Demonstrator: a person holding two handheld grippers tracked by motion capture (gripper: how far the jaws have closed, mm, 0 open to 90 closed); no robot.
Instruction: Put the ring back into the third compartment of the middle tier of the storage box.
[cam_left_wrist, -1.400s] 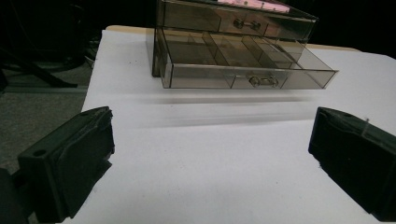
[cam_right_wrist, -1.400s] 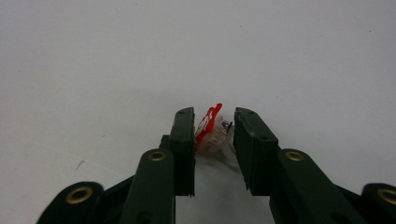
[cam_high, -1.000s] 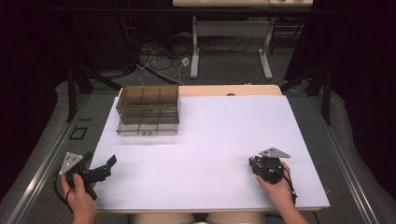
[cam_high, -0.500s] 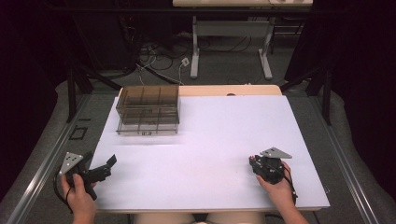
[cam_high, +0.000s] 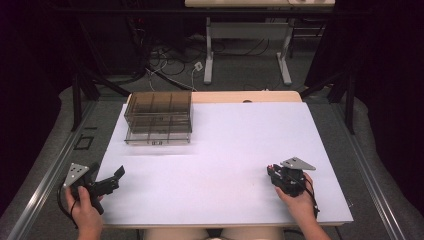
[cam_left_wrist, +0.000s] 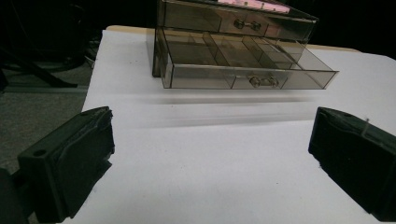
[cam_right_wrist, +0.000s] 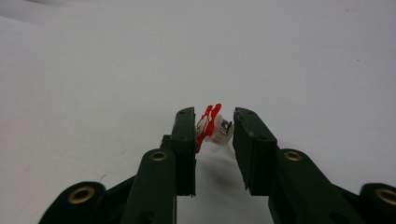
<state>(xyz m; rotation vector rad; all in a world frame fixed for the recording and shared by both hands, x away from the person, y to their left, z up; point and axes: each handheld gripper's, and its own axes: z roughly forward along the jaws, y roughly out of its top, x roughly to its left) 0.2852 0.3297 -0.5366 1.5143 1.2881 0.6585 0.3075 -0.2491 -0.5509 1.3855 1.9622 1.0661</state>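
Right gripper (cam_right_wrist: 214, 128) closed on a small red-and-white piece (cam_right_wrist: 213, 127), seen at the centre of the right gripper view, pinched between the two black jaws just above the bare white table (cam_right_wrist: 303, 56). Too small to say what the piece is; possibly a clip or a bead. In the high view, same gripper (cam_high: 274, 172) at lower right, held in the right hand (cam_high: 300, 205), near the front edge of the table.

Left gripper (cam_high: 112, 179) at lower left of the high view, jaws spread wide and empty, in the left hand (cam_high: 82, 207). Facing the drawer box (cam_left_wrist: 233, 51) in the upper half of the left gripper view: smoky clear plastic, lower drawer (cam_left_wrist: 247, 63) pulled out, divided into small compartments that look empty, upper drawer pushed in. Box (cam_high: 159, 117) in the upper left of the table in the high view, well apart from both grippers.

Likely step: carry the piece across and drop it into one compartment of the open drawer. To do it well: keep the squeeze steady, since only the tips hold the piece. Lift clear of the table before crossing. Approach from above the drawer rather than from the front, avoiding the small handle (cam_left_wrist: 263, 82). Lower between the dividers before letting go, so nothing bounces out. Steady the box with the left gripper if it slides.
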